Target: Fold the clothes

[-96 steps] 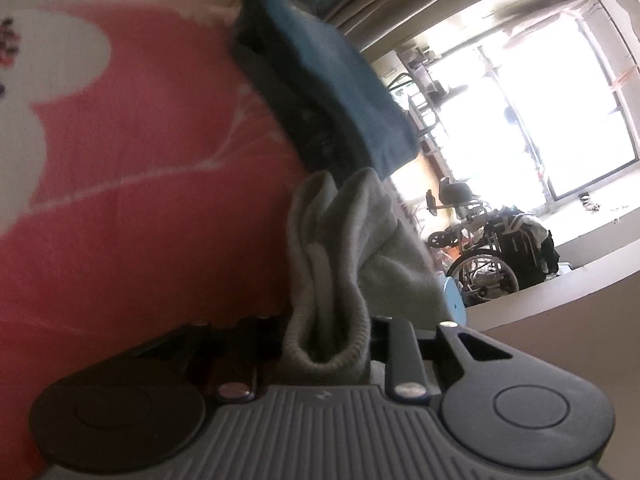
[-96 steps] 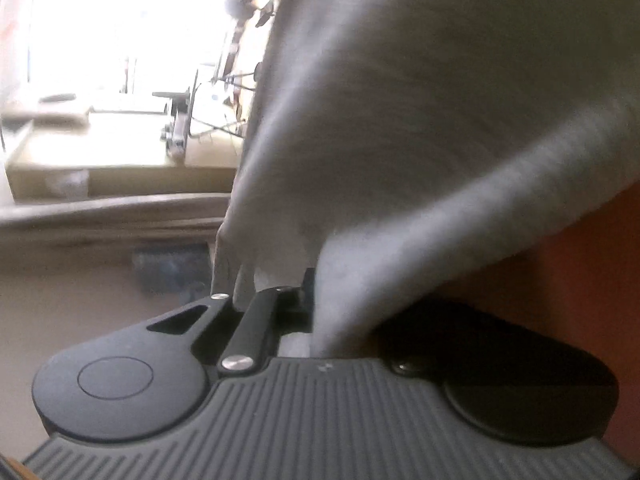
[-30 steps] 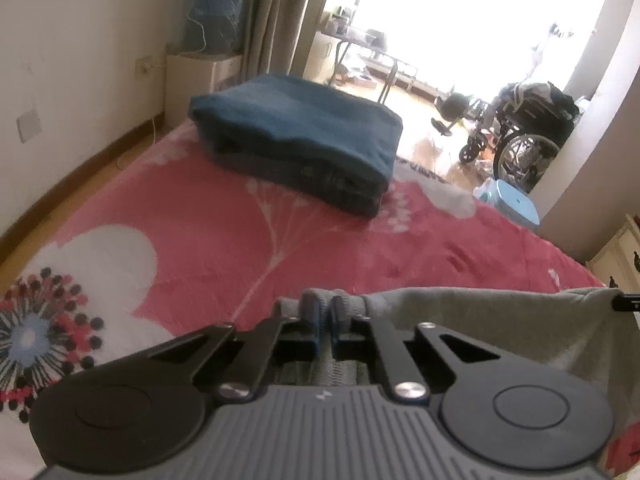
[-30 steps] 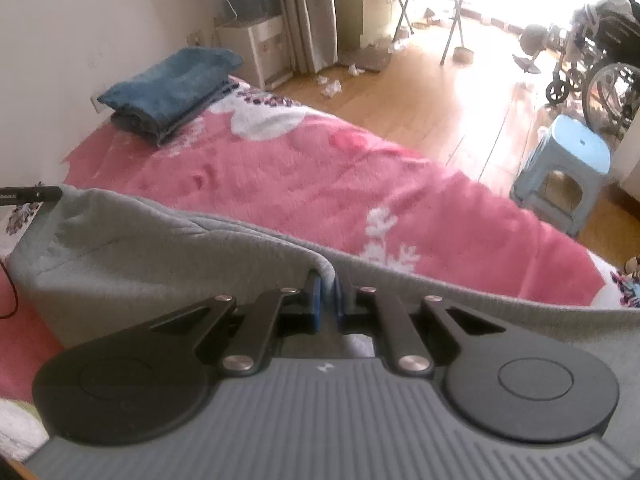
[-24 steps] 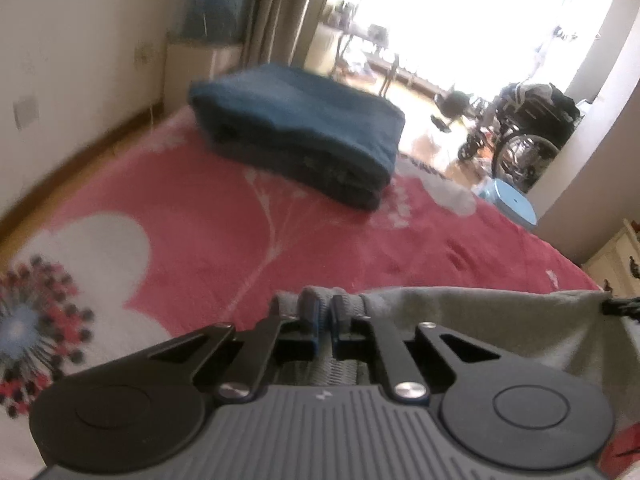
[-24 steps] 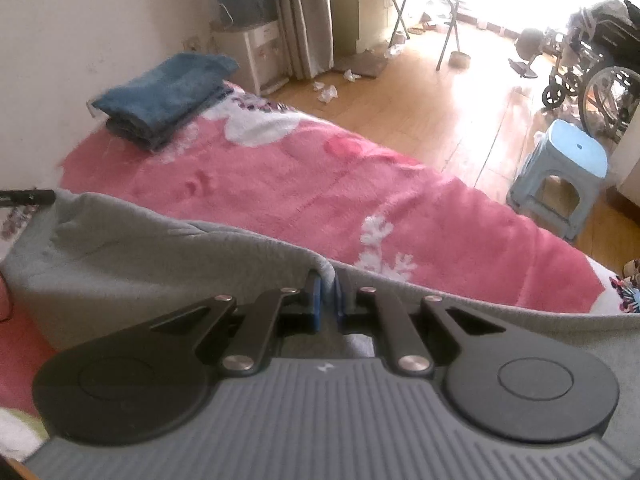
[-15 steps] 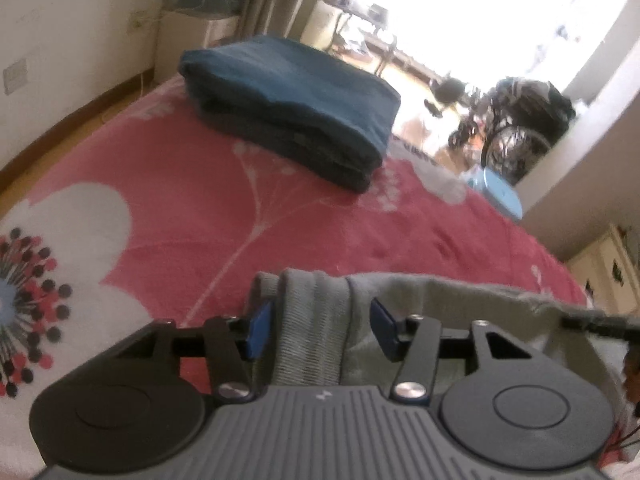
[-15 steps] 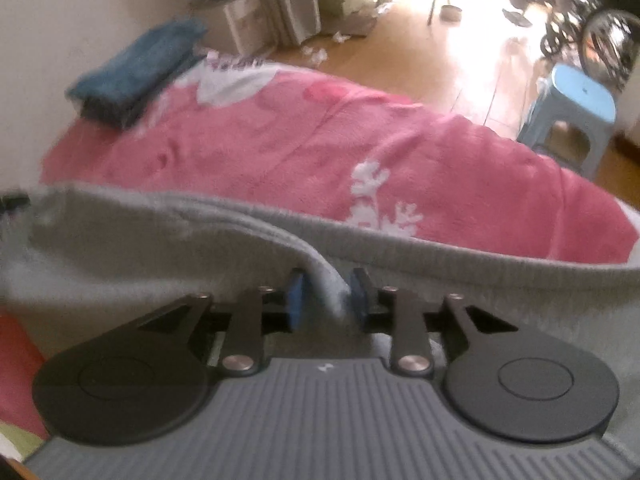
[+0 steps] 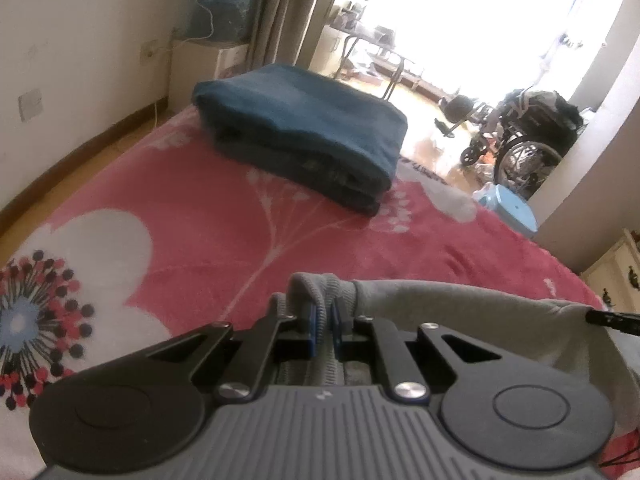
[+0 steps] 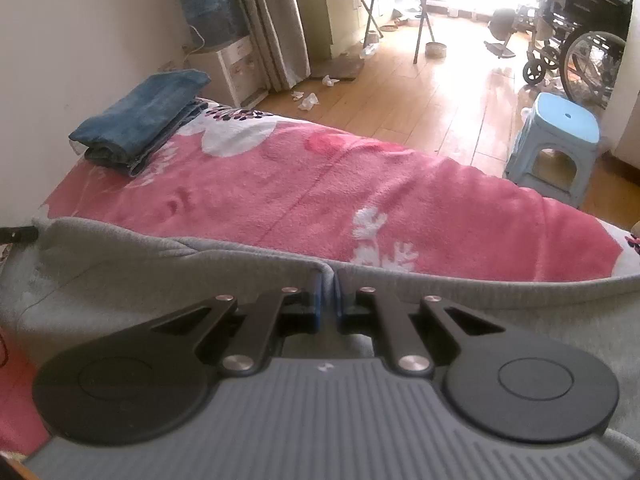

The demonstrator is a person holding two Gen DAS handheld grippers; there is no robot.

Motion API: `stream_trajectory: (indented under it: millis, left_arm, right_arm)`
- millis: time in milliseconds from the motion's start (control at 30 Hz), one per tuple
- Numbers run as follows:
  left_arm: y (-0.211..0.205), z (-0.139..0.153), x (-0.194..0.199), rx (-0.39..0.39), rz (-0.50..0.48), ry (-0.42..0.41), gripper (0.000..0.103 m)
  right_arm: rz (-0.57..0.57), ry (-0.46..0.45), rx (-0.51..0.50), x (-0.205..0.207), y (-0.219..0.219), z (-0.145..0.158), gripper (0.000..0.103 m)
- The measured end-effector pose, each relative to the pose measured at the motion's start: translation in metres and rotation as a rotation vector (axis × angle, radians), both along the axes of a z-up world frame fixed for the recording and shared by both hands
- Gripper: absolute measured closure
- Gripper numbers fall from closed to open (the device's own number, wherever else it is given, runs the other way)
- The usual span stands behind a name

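Grey garment [image 10: 132, 280] lies on the bed's pink blanket [image 10: 320, 200], top edge stretched sideways between my two grips. Left gripper [image 9: 325, 320] fingers nearly closed, pinching the bunched ribbed hem; right gripper [image 10: 328, 300] fingers clamped on the flat edge. Long axis runs left-right across both views, cloth hanging back toward me. Folded blue stack [image 9: 304, 128] sits well ahead, nearer the left hand. Next fold goes forward, I'd judge.

Grey garment [image 10: 120, 280], pink white-flowered blanket [image 9: 200, 216], dark blue folded clothes [image 9: 304, 128], pale blue stool [image 10: 560, 128]
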State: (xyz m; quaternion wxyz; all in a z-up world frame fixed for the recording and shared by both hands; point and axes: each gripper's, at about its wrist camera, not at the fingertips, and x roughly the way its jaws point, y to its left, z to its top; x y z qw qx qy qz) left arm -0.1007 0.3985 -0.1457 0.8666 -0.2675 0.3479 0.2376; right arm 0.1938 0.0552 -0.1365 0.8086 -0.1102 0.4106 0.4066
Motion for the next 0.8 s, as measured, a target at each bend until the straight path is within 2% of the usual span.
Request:
stream_trajectory:
  millis: [200, 300, 433, 500, 567, 633, 700, 767, 800]
  left_arm:
    - [0.003, -0.002, -0.002, 0.011, 0.026, -0.012, 0.094]
    - [0.004, -0.008, 0.001, 0.018, 0.030, 0.013, 0.094]
    - [0.007, -0.020, 0.006, 0.027, 0.041, 0.054, 0.088]
    - [0.007, -0.019, 0.010, 0.044, 0.041, 0.080, 0.077]
    - [0.007, -0.012, 0.011, 0.069, 0.047, 0.116, 0.056]
    - [0.007, -0.002, 0.010, 0.099, 0.054, 0.121, 0.052]
    - [0.007, 0.013, 0.010, 0.142, 0.064, 0.112, 0.051]
    - [0.001, 0.030, 0.010, 0.197, 0.061, 0.077, 0.050]
    - [-0.005, 0.038, 0.012, 0.215, 0.032, 0.048, 0.051]
  right_arm:
    - [-0.016, -0.004, 0.029, 0.005, 0.004, -0.006, 0.098]
    - [-0.021, -0.006, 0.042, 0.006, 0.005, -0.009, 0.098]
    - [-0.016, -0.011, 0.004, 0.009, 0.013, -0.029, 0.098]
    - [-0.023, 0.000, -0.008, 0.011, 0.015, -0.039, 0.095]
    - [-0.027, 0.012, -0.012, 0.013, 0.016, -0.045, 0.093]
    - [-0.039, 0.029, 0.004, 0.015, 0.013, -0.040, 0.086]
    - [-0.053, 0.042, 0.016, 0.017, 0.008, -0.034, 0.059]
    - [-0.076, 0.030, 0.042, 0.016, -0.002, -0.023, 0.049]
    - [-0.087, 0.024, 0.055, 0.015, -0.008, -0.017, 0.049]
